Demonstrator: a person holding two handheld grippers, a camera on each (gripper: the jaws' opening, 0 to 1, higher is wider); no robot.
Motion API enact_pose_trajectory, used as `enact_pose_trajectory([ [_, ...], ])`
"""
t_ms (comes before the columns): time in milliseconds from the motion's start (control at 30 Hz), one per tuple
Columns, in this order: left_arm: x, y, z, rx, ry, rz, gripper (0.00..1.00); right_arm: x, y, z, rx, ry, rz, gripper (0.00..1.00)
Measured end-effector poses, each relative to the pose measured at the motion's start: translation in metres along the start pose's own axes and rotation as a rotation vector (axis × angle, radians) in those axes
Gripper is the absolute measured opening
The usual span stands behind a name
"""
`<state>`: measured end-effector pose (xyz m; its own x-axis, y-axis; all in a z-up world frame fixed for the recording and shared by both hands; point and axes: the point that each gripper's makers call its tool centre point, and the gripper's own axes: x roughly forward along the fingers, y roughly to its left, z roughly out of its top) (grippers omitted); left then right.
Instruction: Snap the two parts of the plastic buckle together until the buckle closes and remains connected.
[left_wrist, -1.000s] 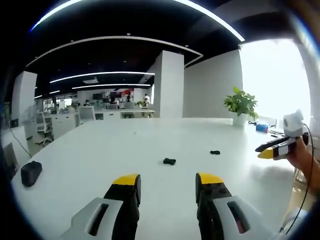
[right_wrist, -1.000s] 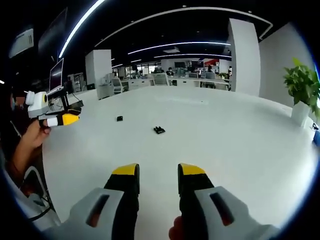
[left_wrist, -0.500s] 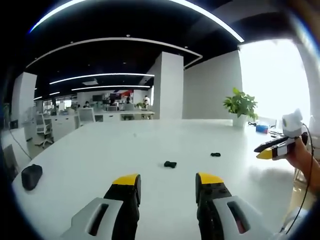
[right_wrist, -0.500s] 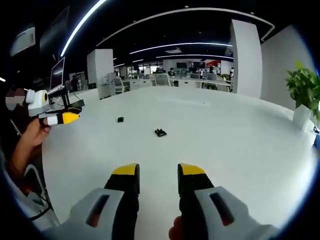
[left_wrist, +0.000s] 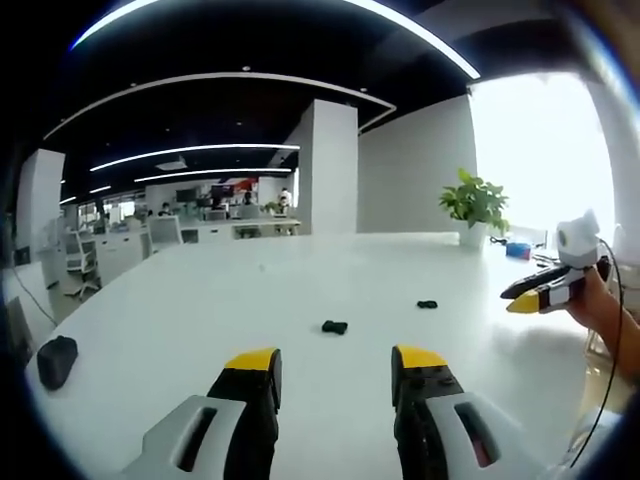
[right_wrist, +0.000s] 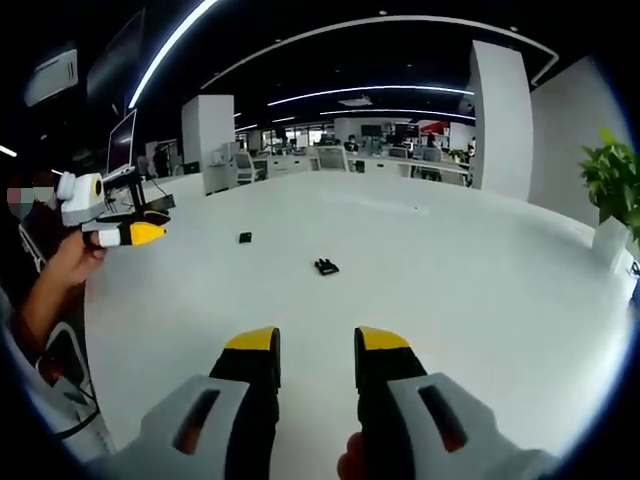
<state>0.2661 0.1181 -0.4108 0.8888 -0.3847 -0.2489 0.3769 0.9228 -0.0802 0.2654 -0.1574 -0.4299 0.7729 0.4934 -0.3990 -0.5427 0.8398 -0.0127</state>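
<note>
Lying apart on white table (left_wrist: 150, 320), 2 buckle parts (left_wrist: 334, 327) (left_wrist: 427, 304), left gripper (left_wrist: 335, 362) & right gripper (right_wrist: 315, 342) both spread, empty

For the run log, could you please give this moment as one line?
left tongs: open, empty | right tongs: open, empty | buckle parts: apart on white table
</note>
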Motion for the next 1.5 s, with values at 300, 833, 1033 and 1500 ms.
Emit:
enact_pose_trajectory([
  [300,0.007,-0.001,-0.006,0.007,0.022,-0.008,0.45,0.009,0.001,-0.001,-0.021,0.020,0.019,0.29],
  [833,0.015,0.004,0.002,0.020,0.018,0.000,0.44,0.016,-0.004,0.007,-0.032,0.018,0.031,0.29],
  [1033,0.019,0.004,0.002,0.026,0.023,0.000,0.45,0.019,-0.007,0.011,-0.035,0.015,0.038,0.28],
  [1500,0.033,0.001,0.001,0.053,0.041,-0.002,0.44,0.025,-0.002,0.010,-0.039,0.021,0.074,0.29],
])
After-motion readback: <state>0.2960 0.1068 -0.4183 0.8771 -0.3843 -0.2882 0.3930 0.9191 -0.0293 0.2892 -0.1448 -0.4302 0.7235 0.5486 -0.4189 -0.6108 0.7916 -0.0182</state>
